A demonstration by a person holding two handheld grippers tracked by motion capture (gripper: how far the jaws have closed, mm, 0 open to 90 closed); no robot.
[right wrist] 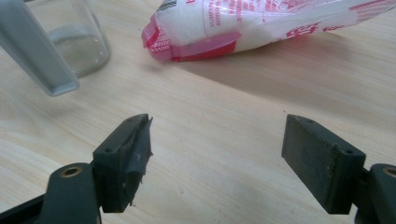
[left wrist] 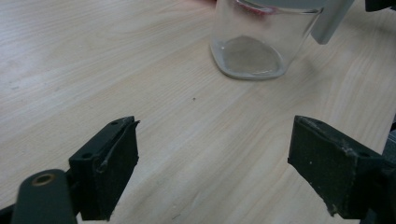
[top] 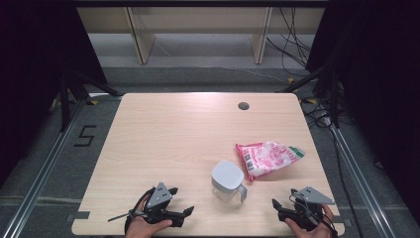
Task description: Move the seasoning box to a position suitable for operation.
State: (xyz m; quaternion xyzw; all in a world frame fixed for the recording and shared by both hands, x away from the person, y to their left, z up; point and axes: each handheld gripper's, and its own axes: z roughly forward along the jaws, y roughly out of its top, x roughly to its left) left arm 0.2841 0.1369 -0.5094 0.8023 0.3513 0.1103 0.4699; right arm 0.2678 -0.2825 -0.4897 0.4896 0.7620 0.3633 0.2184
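A clear glass jug with a white lid and a grey handle stands on the wooden table, near the front. Behind it to the right lies a pink and white plastic bag on its side. My left gripper rests at the front edge, left of the jug, open and empty. In the left gripper view the jug stands ahead of the left gripper. My right gripper is at the front right, open and empty. The right gripper faces the bag, with the jug at upper left.
A round cable hole sits near the table's far edge. A floor mark "5" lies left of the table. Cables run along the floor at the right, and wooden shelf legs stand behind.
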